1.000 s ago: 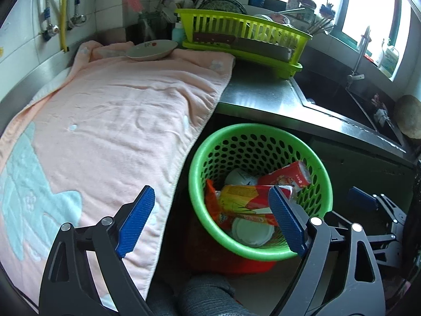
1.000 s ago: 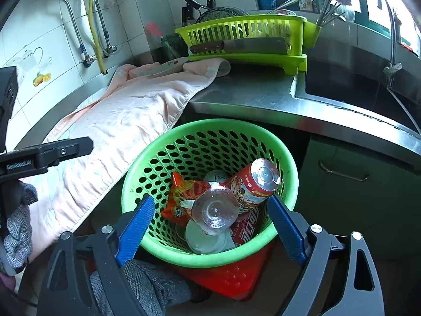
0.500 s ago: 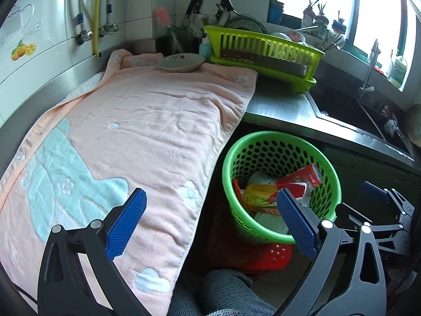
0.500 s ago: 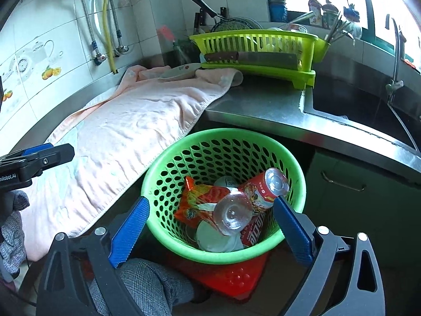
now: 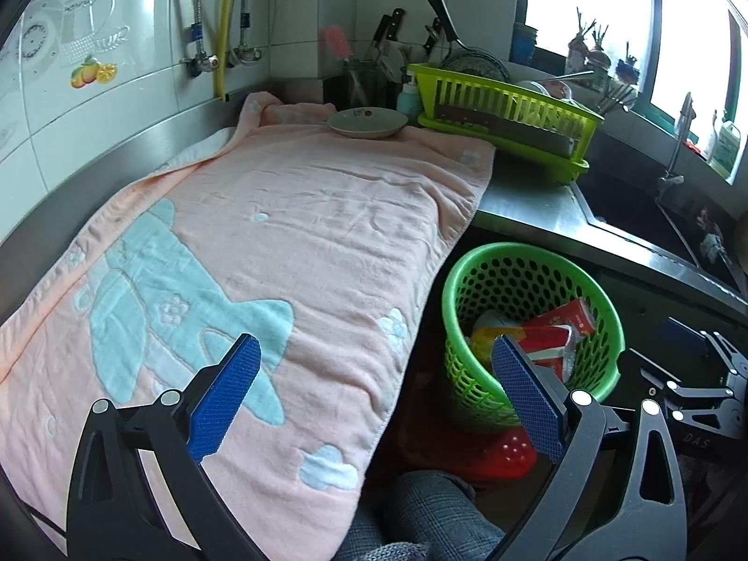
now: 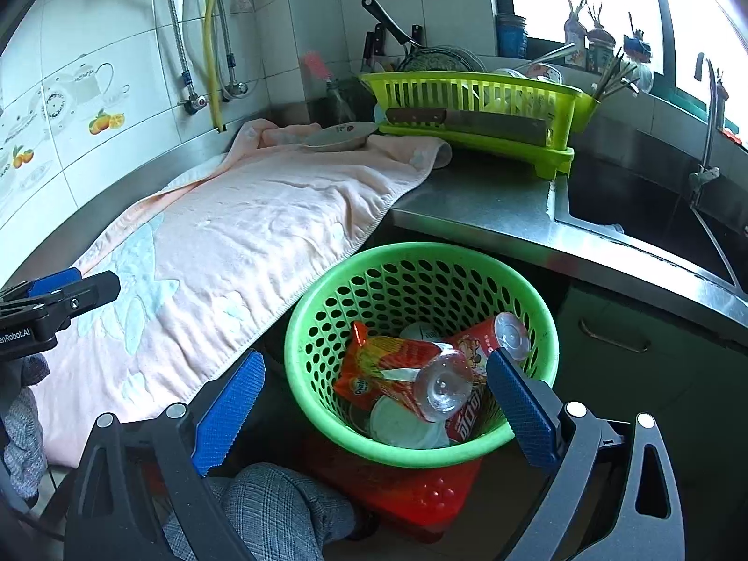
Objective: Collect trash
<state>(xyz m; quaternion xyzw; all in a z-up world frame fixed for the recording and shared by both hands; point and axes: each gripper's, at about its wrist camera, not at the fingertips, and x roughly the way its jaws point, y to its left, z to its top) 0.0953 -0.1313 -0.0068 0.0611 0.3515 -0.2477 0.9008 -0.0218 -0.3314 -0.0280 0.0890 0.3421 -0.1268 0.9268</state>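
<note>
Hovering, both grippers (image 5: 374, 390) (image 6: 374, 397) wide, tilted down

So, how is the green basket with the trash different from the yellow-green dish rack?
The green basket is round with walls full of round holes; the dish rack is long and rectangular with slotted walls. The basket stands low, beside the counter on something red, while the rack sits up on the steel counter beside the sink. The basket holds wrappers, a can and a clear bottle; the rack holds dishes, with a cleaver at its front. Both are open-topped and look plastic.
</note>
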